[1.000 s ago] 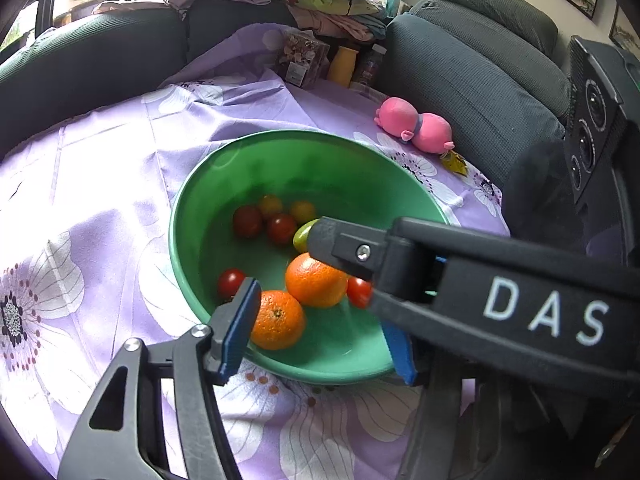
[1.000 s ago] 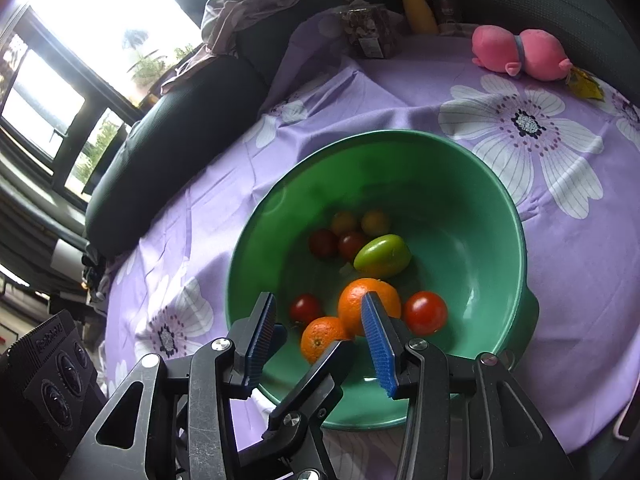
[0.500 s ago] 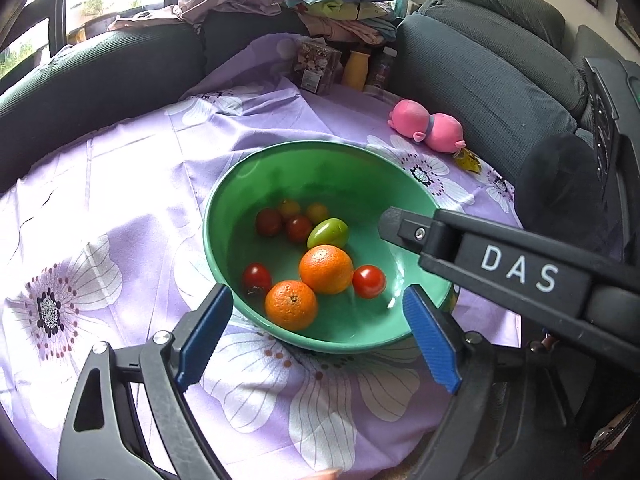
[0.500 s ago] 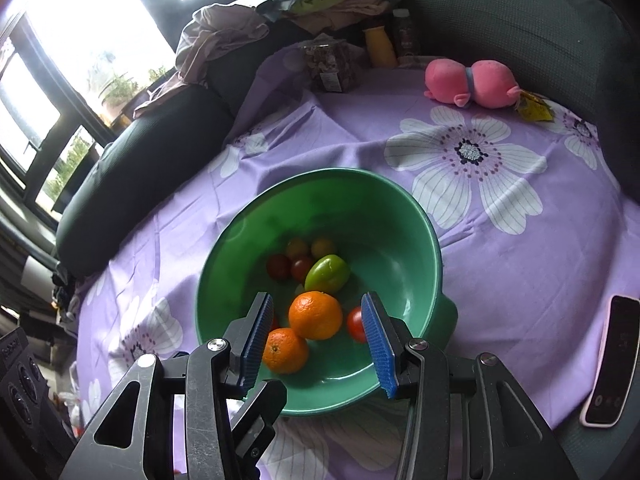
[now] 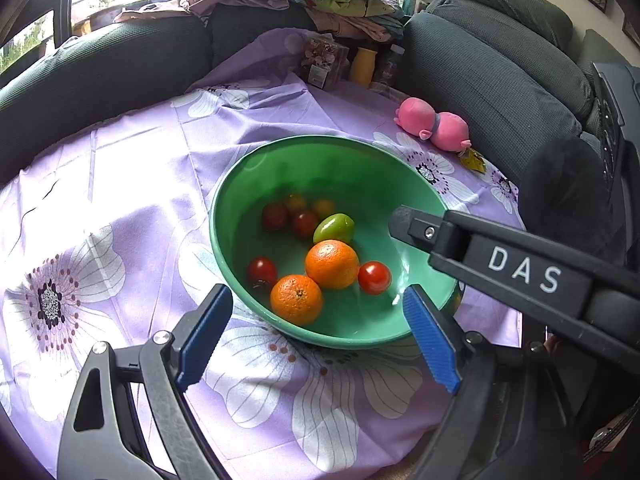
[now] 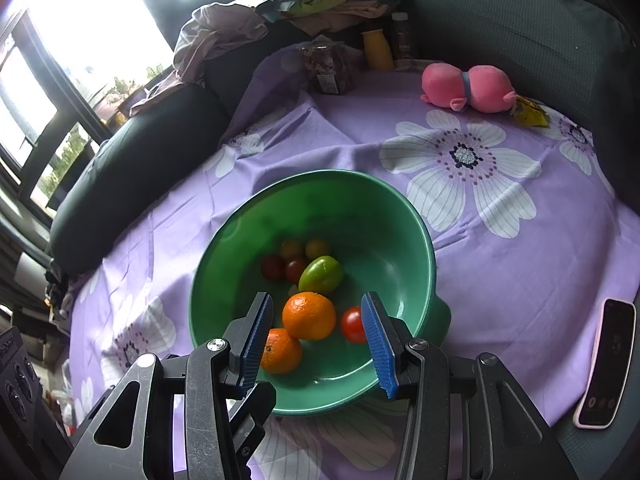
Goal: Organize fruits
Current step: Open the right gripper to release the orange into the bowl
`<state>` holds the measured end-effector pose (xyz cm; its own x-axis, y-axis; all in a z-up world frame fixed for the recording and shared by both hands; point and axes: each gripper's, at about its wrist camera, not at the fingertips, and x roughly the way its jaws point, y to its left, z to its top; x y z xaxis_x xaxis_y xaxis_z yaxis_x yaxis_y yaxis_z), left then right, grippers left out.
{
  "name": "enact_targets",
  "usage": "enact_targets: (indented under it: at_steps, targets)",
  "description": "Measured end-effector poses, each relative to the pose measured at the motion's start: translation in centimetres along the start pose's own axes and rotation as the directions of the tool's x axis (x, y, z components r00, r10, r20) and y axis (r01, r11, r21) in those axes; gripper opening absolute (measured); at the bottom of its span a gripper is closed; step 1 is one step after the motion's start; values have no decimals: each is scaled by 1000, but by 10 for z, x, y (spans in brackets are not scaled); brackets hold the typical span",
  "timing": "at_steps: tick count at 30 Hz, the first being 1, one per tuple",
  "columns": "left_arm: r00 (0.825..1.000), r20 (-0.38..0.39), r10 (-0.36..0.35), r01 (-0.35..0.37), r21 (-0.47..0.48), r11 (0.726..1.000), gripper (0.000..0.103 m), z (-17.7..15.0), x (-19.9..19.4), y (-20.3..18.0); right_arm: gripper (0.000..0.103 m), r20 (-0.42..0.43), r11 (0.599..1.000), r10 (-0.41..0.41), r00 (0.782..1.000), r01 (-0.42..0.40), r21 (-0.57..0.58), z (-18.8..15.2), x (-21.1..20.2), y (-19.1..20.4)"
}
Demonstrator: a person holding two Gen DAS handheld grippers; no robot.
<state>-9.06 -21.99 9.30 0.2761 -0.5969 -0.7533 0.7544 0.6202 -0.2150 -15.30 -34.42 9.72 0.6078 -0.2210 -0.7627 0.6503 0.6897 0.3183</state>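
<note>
The left gripper [image 5: 316,336] has its blue pads [image 5: 202,338] spread wide, nothing between them. A second ago they sat much closer together, down at the near rim beside the front orange; now they hang back over the tablecloth [image 5: 120,184], short of the bowl. The jaws have just opened, and they are empty.

The right gripper [image 6: 316,344] holds a half-open gap, unchanged, pads [image 6: 376,344] touching nothing. The rear orange [image 6: 309,316] shows through the gap, well below.

Out to the fruit: the front orange [image 5: 296,299] lies in the green bowl [image 5: 248,168], touching the rear one, with the green fruit [image 5: 334,228] and the small tomatoes [image 5: 374,277] around them. No loose fruit shows on the cloth. That reads as a drop just finished, both tools free, and the sorting looks about done.

Beyond the bowl, the pink plush toy [image 5: 432,128] lies by the sofa.
</note>
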Motion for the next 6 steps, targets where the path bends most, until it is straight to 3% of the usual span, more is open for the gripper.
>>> enact_targets:
  at_steps: [6]
  targets:
    - [1000, 2, -1, 1, -1, 1000, 87, 0, -2, 0, 47, 1, 1000, -5, 1000, 5, -2, 0, 0, 0]
